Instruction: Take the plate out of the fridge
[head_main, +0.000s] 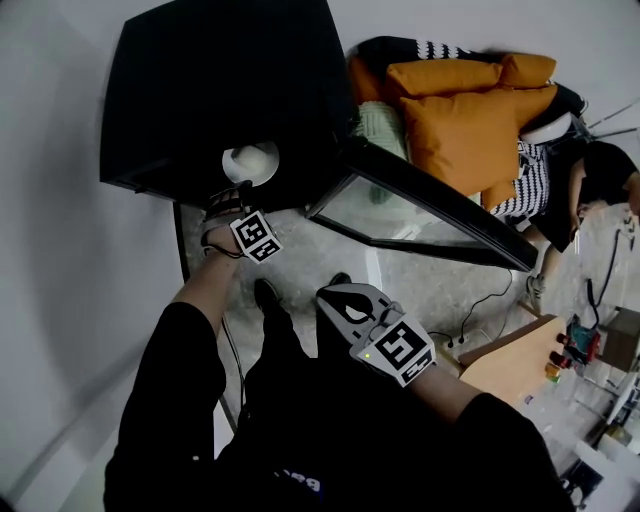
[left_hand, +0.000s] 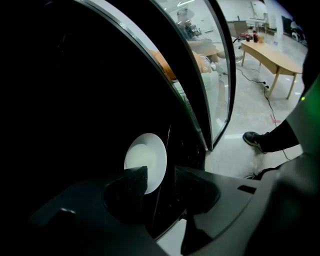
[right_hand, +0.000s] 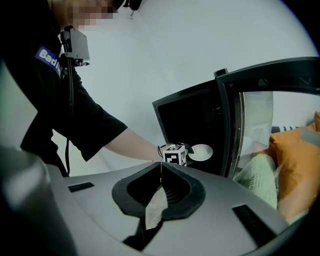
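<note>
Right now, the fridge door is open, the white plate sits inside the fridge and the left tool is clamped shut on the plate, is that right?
Not quite. The left tool is not clamped on the white plate: the left gripper view shows its jaws apart, with the plate in the gap, unpressed. The fridge door is open and the plate sits inside the fridge.

Pretty much all black here: short-sleeve tee (right_hand: 85, 120), trousers (head_main: 280, 340), dark shoe (left_hand: 254, 139). Black wristband (right_hand: 159, 151) right behind left gripper (left_hand: 160, 175) marker cube (right_hand: 173, 154), black-and-white squares. Grey box (right_hand: 76, 44) w/ dangling cable (right_hand: 69, 90) way up left of same cube.
</note>
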